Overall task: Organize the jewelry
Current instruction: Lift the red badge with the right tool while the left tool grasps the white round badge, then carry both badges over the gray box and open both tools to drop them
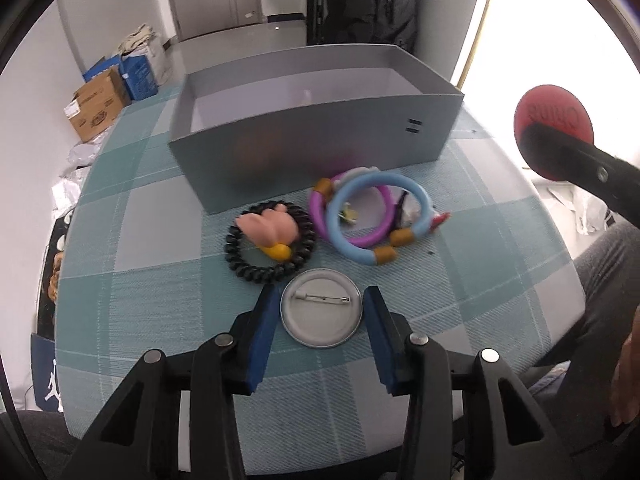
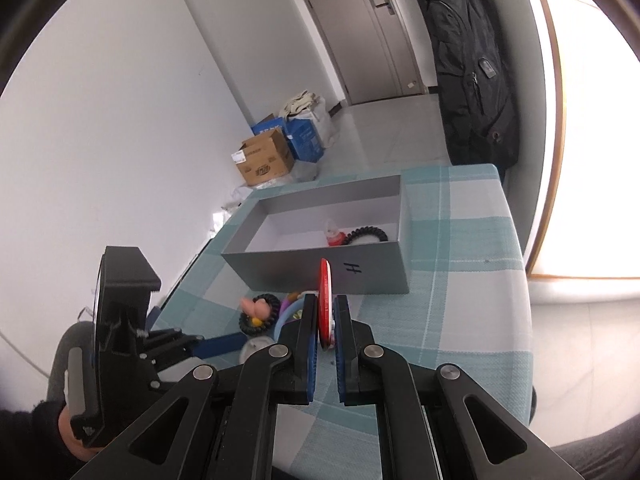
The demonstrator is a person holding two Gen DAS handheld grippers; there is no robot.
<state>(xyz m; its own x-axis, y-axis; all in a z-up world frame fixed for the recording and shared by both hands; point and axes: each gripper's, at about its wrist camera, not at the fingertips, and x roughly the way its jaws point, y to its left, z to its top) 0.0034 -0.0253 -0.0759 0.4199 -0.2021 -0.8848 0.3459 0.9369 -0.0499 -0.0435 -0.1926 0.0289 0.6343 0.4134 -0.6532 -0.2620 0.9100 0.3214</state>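
Note:
My left gripper (image 1: 322, 300) is open, its blue pads on either side of a silver pin badge (image 1: 321, 309) lying face down on the checked cloth. Beyond it lie a black coil hair tie with a pink and yellow charm (image 1: 270, 241) and blue (image 1: 380, 216) and purple (image 1: 320, 210) bangles. Behind them stands an open grey box (image 1: 316, 120). My right gripper (image 2: 325, 304) is shut on a red badge (image 2: 325, 292), held on edge above the table; it shows at the right in the left wrist view (image 1: 554, 120). Inside the box (image 2: 320, 264) lie a black coil tie (image 2: 368, 234) and a red item (image 2: 334, 236).
The table has a teal and grey checked cloth (image 1: 160, 280). Cardboard and blue boxes (image 1: 108, 96) stand on the floor at the far left. A black backpack (image 2: 476, 80) hangs beyond the table. The left gripper's body (image 2: 124, 328) is at the left in the right wrist view.

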